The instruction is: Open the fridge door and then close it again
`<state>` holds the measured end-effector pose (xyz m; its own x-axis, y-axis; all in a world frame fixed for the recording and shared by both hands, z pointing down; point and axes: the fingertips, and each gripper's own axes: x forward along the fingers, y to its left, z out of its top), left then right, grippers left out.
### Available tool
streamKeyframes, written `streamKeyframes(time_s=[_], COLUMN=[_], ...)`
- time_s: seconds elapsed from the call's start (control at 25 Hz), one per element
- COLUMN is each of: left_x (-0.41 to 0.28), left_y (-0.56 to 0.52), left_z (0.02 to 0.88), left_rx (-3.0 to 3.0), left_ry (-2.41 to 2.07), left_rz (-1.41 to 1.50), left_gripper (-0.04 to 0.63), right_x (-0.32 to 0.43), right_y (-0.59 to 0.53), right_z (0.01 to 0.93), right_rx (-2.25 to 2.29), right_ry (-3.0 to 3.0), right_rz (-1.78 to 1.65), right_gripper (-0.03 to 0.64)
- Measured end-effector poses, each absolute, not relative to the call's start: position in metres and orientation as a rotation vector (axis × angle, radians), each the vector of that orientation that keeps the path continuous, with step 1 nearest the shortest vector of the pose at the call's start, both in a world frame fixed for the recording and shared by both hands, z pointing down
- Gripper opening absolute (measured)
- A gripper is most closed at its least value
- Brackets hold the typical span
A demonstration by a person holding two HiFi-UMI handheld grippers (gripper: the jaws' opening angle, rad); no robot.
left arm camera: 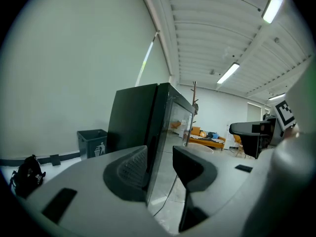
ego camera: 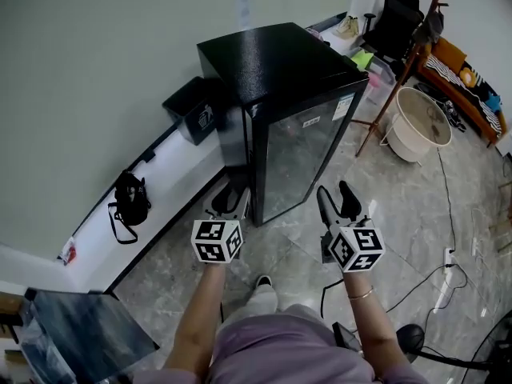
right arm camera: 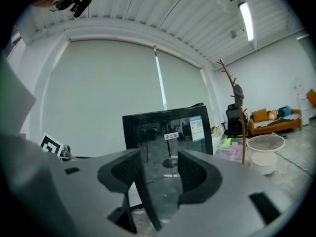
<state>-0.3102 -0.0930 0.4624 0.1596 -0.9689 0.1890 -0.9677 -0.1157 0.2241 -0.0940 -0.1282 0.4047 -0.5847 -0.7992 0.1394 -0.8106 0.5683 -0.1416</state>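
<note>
A black mini fridge (ego camera: 276, 62) stands against the wall, and its glass door (ego camera: 300, 150) looks shut. Both grippers are held side by side in front of it, short of the door. My left gripper (ego camera: 234, 202) is open and empty, level with the door's left edge. In the left gripper view that edge of the fridge (left arm camera: 136, 117) shows through the gap of the left gripper (left arm camera: 160, 167). My right gripper (ego camera: 338, 200) is open too, facing the door's right half. In the right gripper view the fridge (right arm camera: 168, 132) fills the space between the jaws of the right gripper (right arm camera: 160, 169).
A black bin (ego camera: 192, 109) stands left of the fridge and a black bag (ego camera: 130, 198) lies by the wall. A wooden coat stand (ego camera: 400, 78), white tub (ego camera: 420, 122), office chair (ego camera: 396, 22) and orange sofa (ego camera: 464, 78) are at the right. Cables (ego camera: 448, 214) cross the floor.
</note>
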Motion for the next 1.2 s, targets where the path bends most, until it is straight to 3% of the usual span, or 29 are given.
streamKeyframes(time_s=[1.2], left_x=[-0.298], left_y=[-0.183], left_z=[0.53], left_rx=[2.171], left_ry=[-1.735], left_rz=[0.161], left_gripper=[0.138], right_x=[-0.146], right_y=[-0.174], right_z=[0.485], right_rx=[1.209], right_ry=[-2.651], right_rz=[0.412], right_gripper=[0.227])
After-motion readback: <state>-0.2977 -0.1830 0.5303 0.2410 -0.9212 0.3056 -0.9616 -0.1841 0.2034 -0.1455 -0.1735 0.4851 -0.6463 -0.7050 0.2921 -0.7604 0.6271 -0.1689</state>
